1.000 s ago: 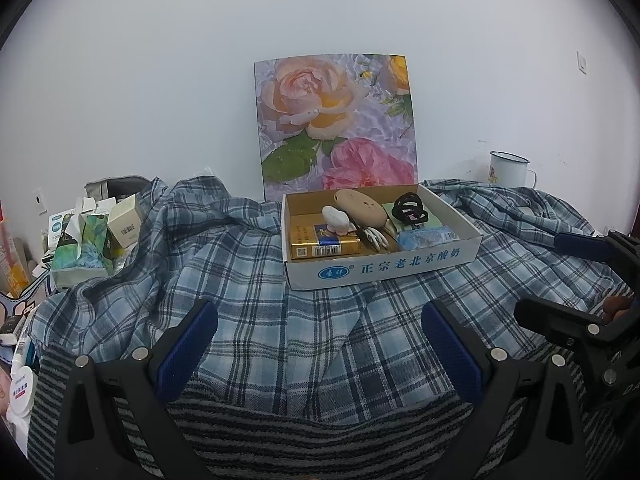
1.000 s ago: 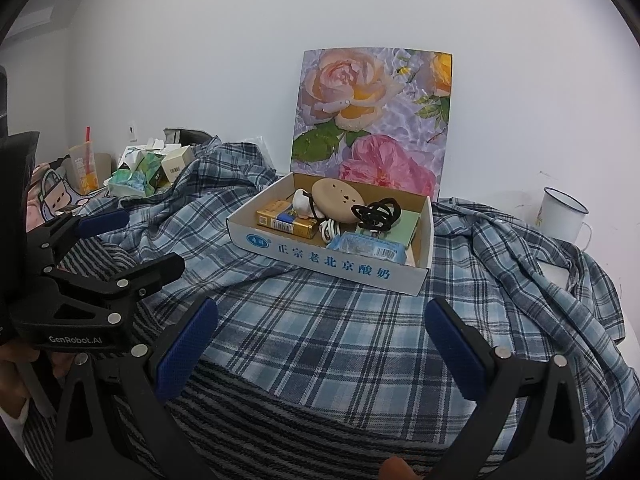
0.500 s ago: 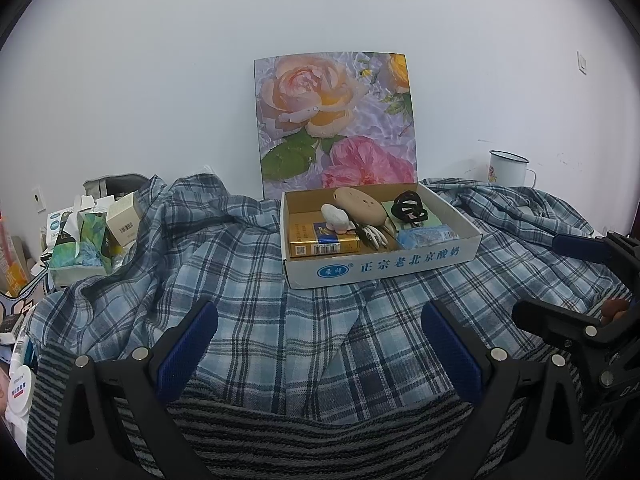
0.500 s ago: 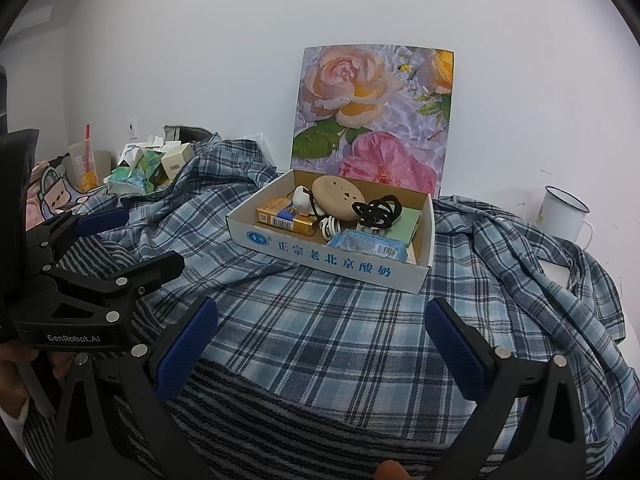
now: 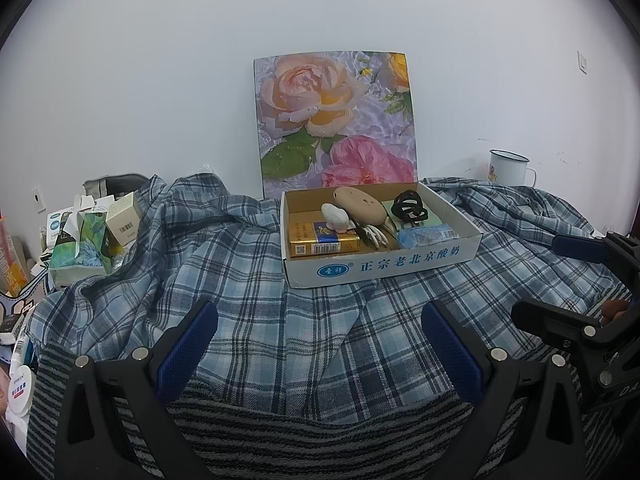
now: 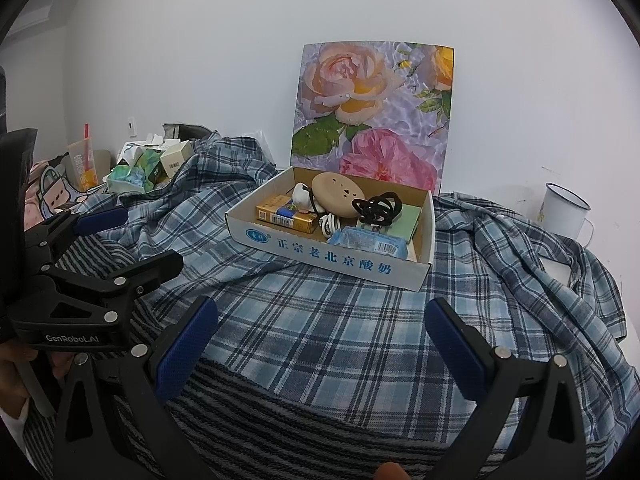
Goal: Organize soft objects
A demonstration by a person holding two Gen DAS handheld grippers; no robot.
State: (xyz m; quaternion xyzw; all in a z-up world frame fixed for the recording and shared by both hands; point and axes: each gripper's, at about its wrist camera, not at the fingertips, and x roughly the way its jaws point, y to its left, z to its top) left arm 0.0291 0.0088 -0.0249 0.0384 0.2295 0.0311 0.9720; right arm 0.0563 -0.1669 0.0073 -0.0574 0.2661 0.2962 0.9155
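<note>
A blue plaid shirt (image 5: 248,300) (image 6: 340,320) lies spread over the table, on top of a grey striped towel (image 5: 304,440) (image 6: 280,420) at the near edge. A shallow cardboard box (image 5: 380,268) (image 6: 332,258) sits on the shirt, holding a gold packet, a tan disc, a black hair tie, a white cable and a blue tissue pack. My left gripper (image 5: 320,340) hovers open above the shirt in front of the box. My right gripper (image 6: 322,336) is open too, over the shirt, with nothing between its fingers. Each gripper shows at the edge of the other's view.
A floral board (image 5: 336,124) leans on the wall behind the box. A white enamel mug (image 5: 506,166) (image 6: 564,212) stands at the far right. Tissue boxes and small cartons (image 5: 88,236) crowd the left side, with round white tubs (image 5: 20,388) at the near left.
Both views have shifted slightly, with the box and board a touch higher in frame. Both grippers stay open and the cloth has not moved.
</note>
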